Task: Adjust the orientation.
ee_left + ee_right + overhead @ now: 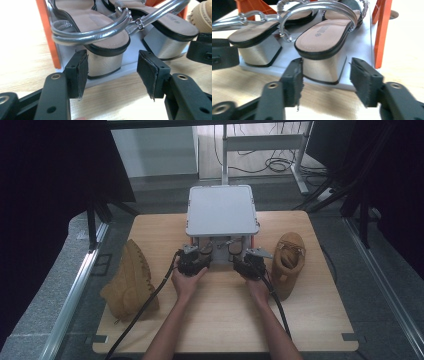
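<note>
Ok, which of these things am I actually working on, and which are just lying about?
In the job:
- left silver block-heel sandal
- right silver block-heel sandal
- grey two-tier rack with orange posts
- left gripper, right gripper, both open at the heels

Lying about:
- tan boot on its side
- upright tan boot

On the table (215,305) we have a rack (222,210) at back centre, two sandals side by side on its lower shelf: left sandal (100,45), right sandal (324,42). One boot (127,280) lies left of the rack, another boot (287,262) right. Our left gripper (192,262) and right gripper (250,265) sit just before the sandals' heels.
</note>
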`<state>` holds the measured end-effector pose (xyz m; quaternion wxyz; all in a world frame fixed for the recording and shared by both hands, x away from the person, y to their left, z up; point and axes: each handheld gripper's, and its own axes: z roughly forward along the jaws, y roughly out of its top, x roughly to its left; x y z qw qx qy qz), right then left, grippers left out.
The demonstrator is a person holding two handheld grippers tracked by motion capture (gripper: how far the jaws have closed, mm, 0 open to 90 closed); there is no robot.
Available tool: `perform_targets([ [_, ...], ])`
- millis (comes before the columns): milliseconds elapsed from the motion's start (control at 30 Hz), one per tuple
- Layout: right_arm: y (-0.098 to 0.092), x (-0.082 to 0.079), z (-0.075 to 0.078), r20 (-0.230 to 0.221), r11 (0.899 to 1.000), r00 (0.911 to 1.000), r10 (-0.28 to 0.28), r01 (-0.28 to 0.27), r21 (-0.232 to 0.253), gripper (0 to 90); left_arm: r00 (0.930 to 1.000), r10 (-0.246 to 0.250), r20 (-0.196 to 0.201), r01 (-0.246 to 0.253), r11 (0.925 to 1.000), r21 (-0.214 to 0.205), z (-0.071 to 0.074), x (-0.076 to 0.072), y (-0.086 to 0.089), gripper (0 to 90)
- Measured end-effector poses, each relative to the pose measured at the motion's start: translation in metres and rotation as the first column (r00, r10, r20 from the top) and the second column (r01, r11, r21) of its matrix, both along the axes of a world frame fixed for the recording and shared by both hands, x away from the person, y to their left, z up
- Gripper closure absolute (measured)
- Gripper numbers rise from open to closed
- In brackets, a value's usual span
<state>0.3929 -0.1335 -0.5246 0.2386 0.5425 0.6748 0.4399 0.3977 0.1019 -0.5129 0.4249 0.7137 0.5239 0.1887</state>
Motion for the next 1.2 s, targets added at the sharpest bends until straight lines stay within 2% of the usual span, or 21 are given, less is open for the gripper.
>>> perform_targets([
  [67, 0.000, -0.004, 0.000, 0.010, 1.000, 0.9999, -0.014, 0.014, -0.010, 55.3, 0.9996, -0.005, 0.027, 0.005, 1.0000, -0.006, 0.002, -0.006, 0.004, 45.8],
  [167, 0.005, -0.009, -0.001, 0.041, 0.995, 0.9972, -0.062, 0.065, -0.069, 66.8, 0.9978, 0.011, 0.066, -0.012, 0.9999, 0.012, 0.003, -0.013, 0.008, 57.1],
  [300, 0.000, -0.012, -0.002, 0.067, 0.991, 0.9908, -0.118, 0.122, -0.062, 83.5, 0.9985, 0.026, 0.049, -0.026, 0.9996, 0.005, 0.001, -0.014, 0.014, 73.0],
  [367, -0.002, -0.010, -0.003, 0.054, 0.990, 0.9904, -0.127, 0.130, -0.050, 86.9, 0.9989, 0.032, 0.035, -0.032, 0.9995, 0.005, -0.002, -0.012, 0.015, 78.4],
  [433, 0.000, -0.009, -0.003, 0.058, 0.989, 0.9900, -0.129, 0.133, -0.069, 88.5, 0.9989, 0.038, 0.025, -0.038, 0.9993, -0.002, -0.005, -0.009, 0.015, 84.7],
  [500, 0.001, -0.006, -0.005, 0.052, 0.989, 0.9900, -0.131, 0.135, -0.063, 89.6, 0.9985, 0.051, 0.020, -0.051, 0.9987, -0.006, -0.007, -0.007, 0.015, 88.2],
  [633, 0.002, 0.002, -0.010, 0.038, 0.986, 0.9870, -0.156, 0.158, -0.053, 89.9, 0.9968, 0.080, -0.009, -0.080, 0.9968, -0.008, -0.015, 0.001, 0.015, 89.3],
  [767, 0.003, 0.011, -0.015, -0.005, 0.986, 0.9863, -0.165, 0.165, -0.004, 89.9, 0.9958, 0.089, -0.021, -0.090, 0.9959, -0.012, -0.021, 0.007, 0.015, 89.4],
  [1033, 0.008, 0.016, -0.014, -0.011, 0.991, 0.9910, -0.133, 0.133, -0.006, 90.0, 0.9972, 0.074, -0.006, -0.074, 0.9970, -0.023, -0.016, 0.009, 0.006, 89.4],
  [1200, 0.015, 0.017, -0.011, -0.003, 0.994, 0.9943, -0.107, 0.107, -0.006, 90.0, 0.9984, 0.055, -0.014, -0.056, 0.9979, -0.032, -0.016, 0.011, 0.000, 89.4],
])
